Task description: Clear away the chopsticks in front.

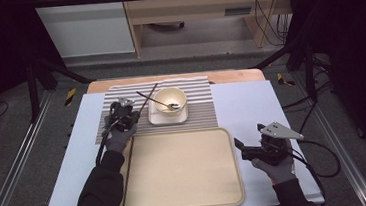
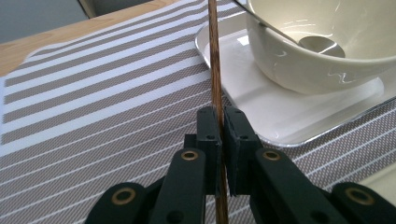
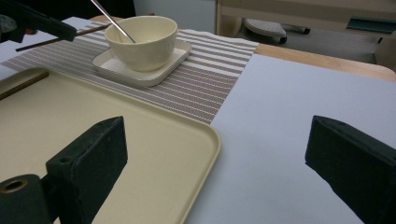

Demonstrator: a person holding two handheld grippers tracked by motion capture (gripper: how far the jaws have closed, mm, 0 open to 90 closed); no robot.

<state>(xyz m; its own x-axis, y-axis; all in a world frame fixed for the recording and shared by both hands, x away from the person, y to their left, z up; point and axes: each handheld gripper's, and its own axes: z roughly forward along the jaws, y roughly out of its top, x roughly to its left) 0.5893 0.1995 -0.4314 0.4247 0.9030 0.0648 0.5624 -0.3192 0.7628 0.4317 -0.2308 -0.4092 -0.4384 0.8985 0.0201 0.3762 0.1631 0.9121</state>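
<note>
Left gripper view: left claw point(image 2: 219, 140) clenched on chopstick point(image 2: 215, 70) beside bowl point(image 2: 322, 51). Right claw point(image 3: 215, 163) released, idle. Step: pickup. Next, prob.: carry to tray point(image 1: 228, 189), lay beside other stick.

Spoon point(image 1: 163, 103) in bowl point(image 1: 171, 101); bowl behind tray point(image 1: 230, 179).

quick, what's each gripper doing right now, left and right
Left gripper: shut on a brown chopstick.
Right gripper: open, holding nothing.
</note>
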